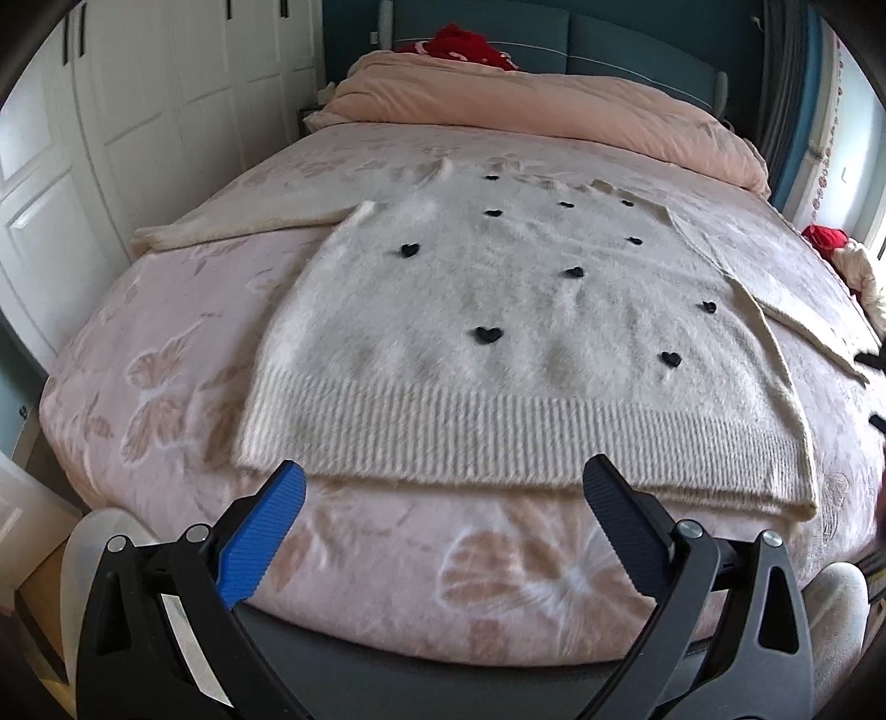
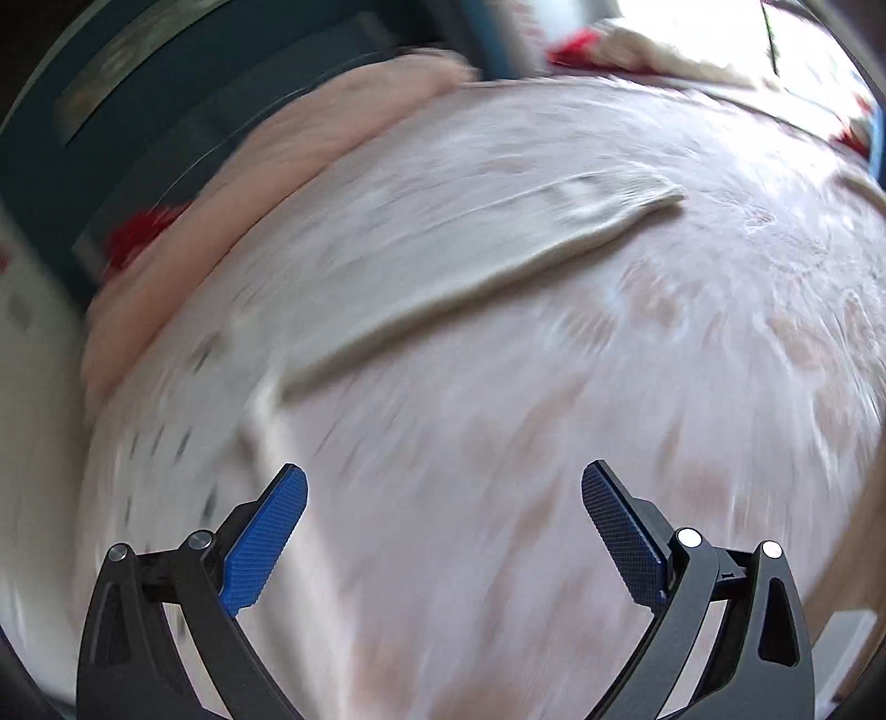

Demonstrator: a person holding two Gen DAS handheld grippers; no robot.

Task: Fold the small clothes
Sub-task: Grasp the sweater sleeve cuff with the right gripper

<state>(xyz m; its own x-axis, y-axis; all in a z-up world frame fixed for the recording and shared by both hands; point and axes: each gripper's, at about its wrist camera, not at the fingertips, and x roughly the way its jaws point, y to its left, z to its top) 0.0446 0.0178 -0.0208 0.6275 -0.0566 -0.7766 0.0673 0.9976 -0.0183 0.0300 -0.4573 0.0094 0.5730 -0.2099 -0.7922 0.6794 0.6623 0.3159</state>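
Observation:
A cream fuzzy sweater (image 1: pixel 498 332) with small black hearts lies flat on the bed, ribbed hem toward me, both sleeves spread out. My left gripper (image 1: pixel 443 482) is open and empty, its fingertips just short of the hem. In the blurred right wrist view, one sleeve (image 2: pixel 498 260) stretches across the bedspread. My right gripper (image 2: pixel 443 487) is open and empty over the bedspread, below that sleeve and apart from it.
The bed has a pink butterfly-print spread (image 1: pixel 166 399). A folded pink duvet (image 1: pixel 526 105) lies at the head, with red cloth (image 1: pixel 470 47) behind it. White wardrobe doors (image 1: pixel 111 138) stand at the left. More clothes (image 1: pixel 836 249) lie at the right edge.

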